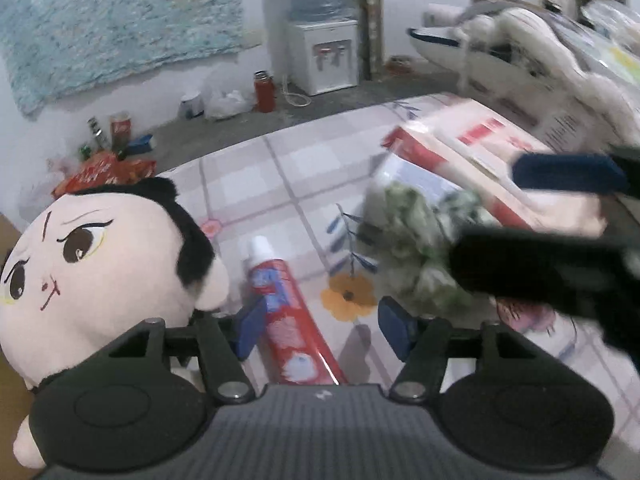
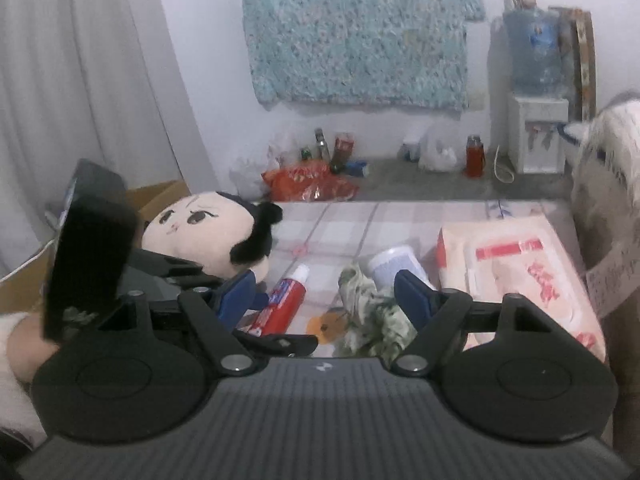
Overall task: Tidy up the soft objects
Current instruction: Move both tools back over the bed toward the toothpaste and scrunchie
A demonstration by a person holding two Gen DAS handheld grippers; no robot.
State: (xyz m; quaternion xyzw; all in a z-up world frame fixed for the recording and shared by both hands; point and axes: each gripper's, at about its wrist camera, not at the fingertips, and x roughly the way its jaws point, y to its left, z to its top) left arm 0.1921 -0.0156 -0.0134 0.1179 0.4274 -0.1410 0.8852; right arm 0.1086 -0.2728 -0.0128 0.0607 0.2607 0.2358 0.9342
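Right gripper is a motion-blurred smear in left view, jaw state unreadable there. Doll body hidden behind left gripper housing. Toothpaste tube lower end covered. Crumpled cloth blurred. Wipes pack print illegible.

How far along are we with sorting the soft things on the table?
Nothing looks sorted yet. The plush doll, toothpaste tube, crumpled green cloth and wipes pack all lie loose on the checked tablecloth. In hand: nothing; the left hand-held gripper hangs open over the toothpaste, the right hand-held gripper open near the cloth. Everything is left.
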